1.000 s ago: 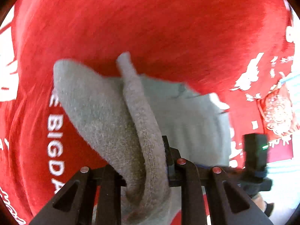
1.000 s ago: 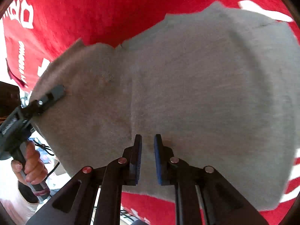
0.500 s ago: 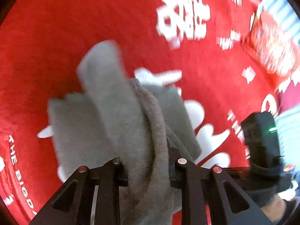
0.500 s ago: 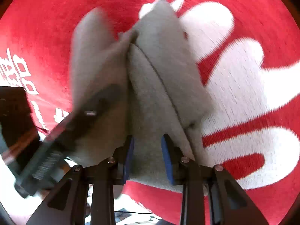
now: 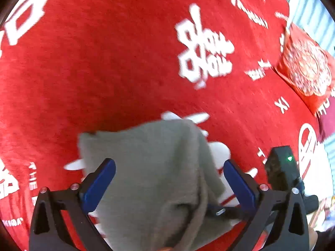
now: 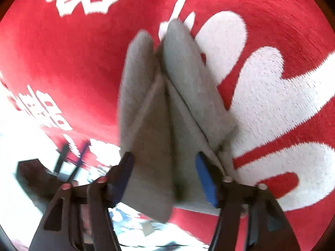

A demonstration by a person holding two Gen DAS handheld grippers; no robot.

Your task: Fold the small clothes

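1. Left wrist view: left tool point(image 5: 169, 177) is opening, jaws standing wide. The grey garment point(image 5: 159, 167) is lying folded between the blue pads point(image 5: 100, 184), and neither pad is pressing on it. It is resting on a red cloth with white lettering point(image 5: 104, 62) that is covering the counter. The other tool's black body with a green light point(image 5: 282, 171) is showing at lower right, close beside the garment.
2. Right wrist view: right tool point(image 6: 165, 177) is opening too. The garment's point(image 6: 159, 115) folded layers are running up between the pads point(image 6: 206, 182), whose blue faces are standing clear of the fabric. It is lying on the red cloth point(image 6: 73, 52), partly over a big white print point(image 6: 272, 96). Picture is motion-blurred.
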